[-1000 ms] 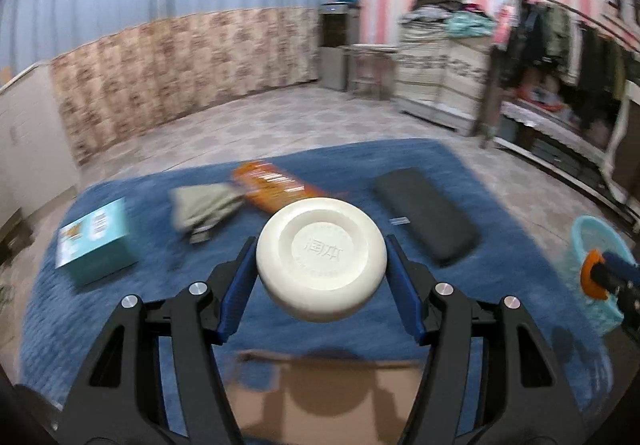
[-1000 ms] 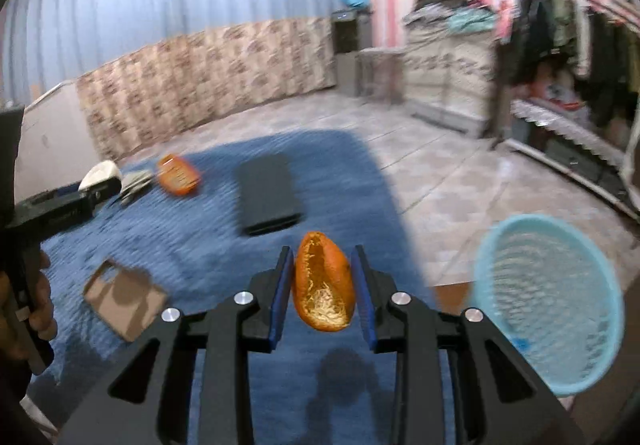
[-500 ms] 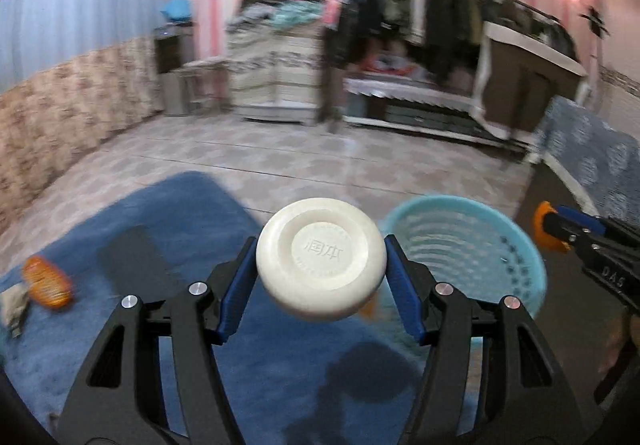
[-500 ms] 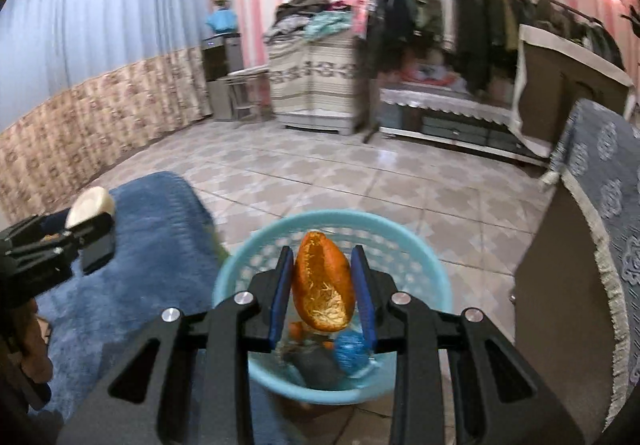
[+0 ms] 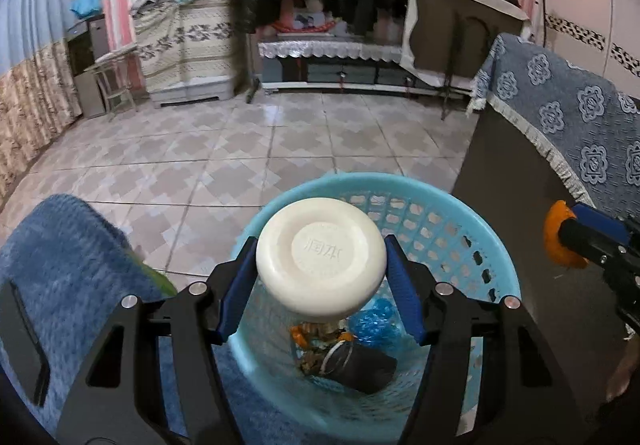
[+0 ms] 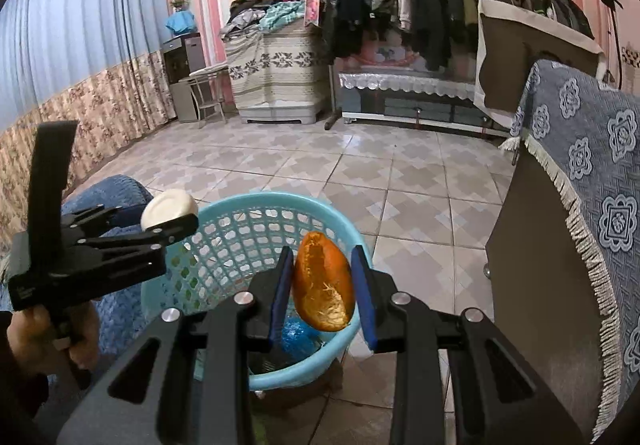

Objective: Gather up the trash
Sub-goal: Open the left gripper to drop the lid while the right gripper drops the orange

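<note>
Hovering over the blue basket (image 5: 496,257), the left gripper (image 5: 321,281) is clamping a white lid (image 5: 321,259) while the right gripper (image 6: 322,295) is pinching an orange peel (image 6: 323,281)

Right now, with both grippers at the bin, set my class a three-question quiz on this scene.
1. True or false: the left gripper holds a white round lid.
2. What does the right gripper hold? A) orange peel B) blue bag C) nothing
3. Fill in: both items hang over the blue ____.

Key: 1 true; 2 A, the orange peel; 3 basket, already containing trash.
</note>
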`<state>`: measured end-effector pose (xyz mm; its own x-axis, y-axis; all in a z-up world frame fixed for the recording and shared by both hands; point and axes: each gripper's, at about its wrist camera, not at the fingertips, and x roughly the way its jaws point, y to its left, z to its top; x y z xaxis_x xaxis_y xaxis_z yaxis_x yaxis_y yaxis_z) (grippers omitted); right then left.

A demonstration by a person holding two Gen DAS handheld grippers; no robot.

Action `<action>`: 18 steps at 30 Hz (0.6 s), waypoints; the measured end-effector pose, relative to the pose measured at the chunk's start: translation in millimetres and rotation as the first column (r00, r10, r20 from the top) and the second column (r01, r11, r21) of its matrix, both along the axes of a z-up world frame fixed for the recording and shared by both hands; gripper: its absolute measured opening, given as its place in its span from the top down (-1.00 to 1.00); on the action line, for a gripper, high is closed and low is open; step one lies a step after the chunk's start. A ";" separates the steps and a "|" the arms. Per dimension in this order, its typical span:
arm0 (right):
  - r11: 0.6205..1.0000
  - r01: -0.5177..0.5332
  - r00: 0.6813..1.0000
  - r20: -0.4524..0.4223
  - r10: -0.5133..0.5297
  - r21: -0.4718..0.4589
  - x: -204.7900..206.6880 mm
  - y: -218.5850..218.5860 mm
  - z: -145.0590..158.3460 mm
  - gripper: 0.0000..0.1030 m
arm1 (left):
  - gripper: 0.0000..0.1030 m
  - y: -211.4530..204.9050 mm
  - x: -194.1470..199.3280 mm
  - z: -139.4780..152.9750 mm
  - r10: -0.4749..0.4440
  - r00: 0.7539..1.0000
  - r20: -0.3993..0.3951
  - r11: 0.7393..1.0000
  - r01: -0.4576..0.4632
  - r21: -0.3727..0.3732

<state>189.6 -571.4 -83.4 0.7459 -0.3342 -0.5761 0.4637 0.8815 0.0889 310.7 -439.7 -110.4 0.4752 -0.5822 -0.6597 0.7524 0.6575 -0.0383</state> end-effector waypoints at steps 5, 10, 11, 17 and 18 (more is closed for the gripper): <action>1.000 -0.002 1.000 -0.001 0.002 0.007 5.3 -2.7 -4.4 0.41 | -0.72 -6.0 5.7 9.9 0.011 1.000 0.029 1.000 -0.011 -0.006; 1.000 -0.014 1.000 0.003 0.014 0.013 12.5 6.5 -7.8 0.41 | -0.78 15.0 18.2 28.8 0.093 0.994 0.064 0.995 -0.091 -0.040; 1.000 -0.020 1.000 0.002 0.020 0.013 16.1 9.5 -9.2 0.41 | -0.80 23.0 23.0 33.5 0.123 0.990 0.072 0.992 -0.120 -0.050; 0.999 -0.034 0.999 0.005 0.034 0.025 38.9 20.0 -16.3 0.41 | -0.89 68.3 38.2 53.0 0.248 0.959 0.141 0.968 -0.239 -0.077; 0.999 -0.034 0.999 0.002 0.034 0.027 44.8 21.4 -18.1 0.41 | -0.89 77.4 39.1 54.5 0.260 0.955 0.142 0.965 -0.251 -0.081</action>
<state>234.4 -550.0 -101.4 0.7573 -0.2930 -0.5837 0.4335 0.8939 0.1137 349.7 -362.3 -55.8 0.7044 -0.4653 -0.5360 0.5596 0.8286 0.0162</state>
